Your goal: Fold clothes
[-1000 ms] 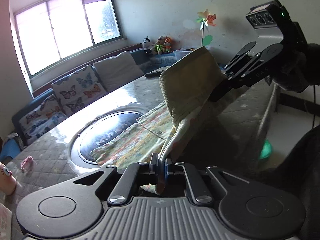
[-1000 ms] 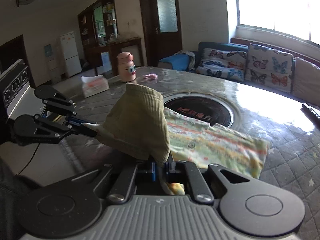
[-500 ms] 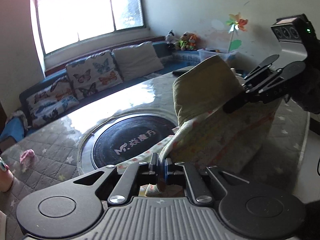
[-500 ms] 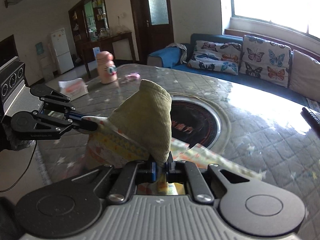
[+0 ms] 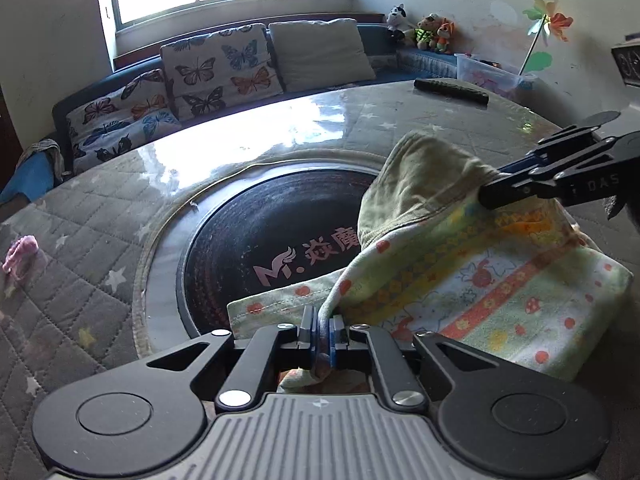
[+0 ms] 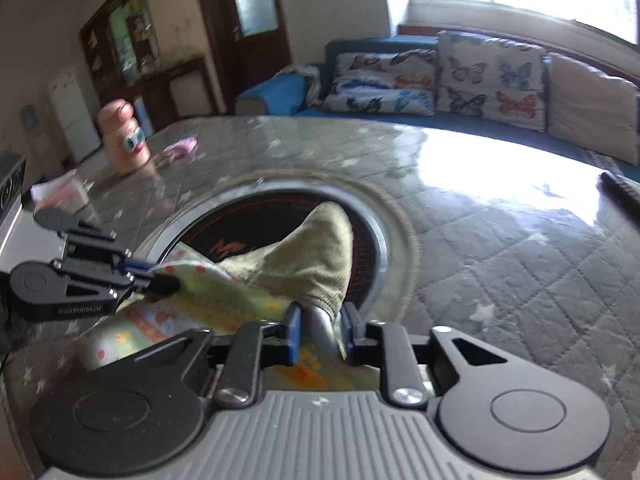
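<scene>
Your printed garment (image 5: 492,280) lies folded over on the round table (image 5: 100,240), olive ribbed hem (image 5: 424,176) bunched on top, partly covering the dark centre disc (image 5: 256,232) with its logo. Your left gripper (image 5: 320,332) is pinched tight on the garment's near edge. Your right gripper (image 6: 320,330) has its jaws parted a little, cloth sitting loose between them, though in the left wrist view its tips look closed at the hem. Table has a grey quilted star cover under a glossy sheet, strong window glare. On it: black remote (image 5: 452,90) far side, pink scrap (image 5: 20,252), pink bottle (image 6: 124,140), tissue pack (image 6: 60,192). Behind: blue sofa with butterfly cushions (image 5: 216,72), plush toys (image 5: 428,28), pinwheel (image 5: 548,20), dark door (image 6: 248,32), white fridge (image 6: 74,112).
</scene>
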